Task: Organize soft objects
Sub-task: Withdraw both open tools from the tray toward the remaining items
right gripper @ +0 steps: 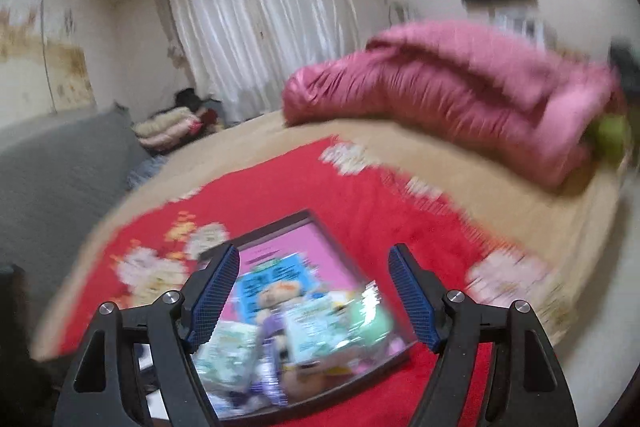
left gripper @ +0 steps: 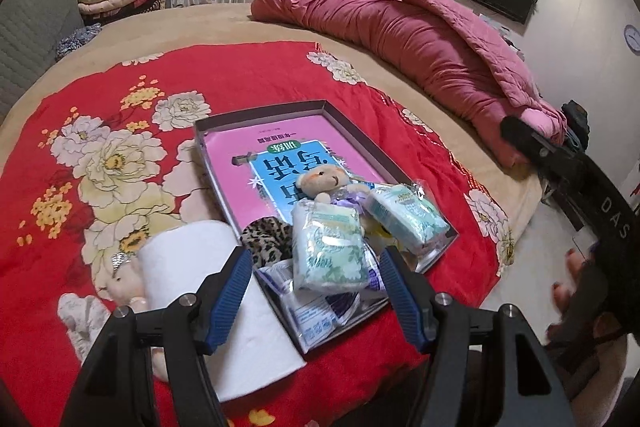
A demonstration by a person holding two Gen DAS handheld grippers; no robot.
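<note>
Both grippers hang over the bed, jaws spread and empty: the left gripper frames a tissue pack in the tray; the right gripper is above the same tray.

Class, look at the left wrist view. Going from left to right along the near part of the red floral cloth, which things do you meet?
White plush toy → toilet paper roll → leopard-print item → upright tissue pack → second tissue pack.
</note>
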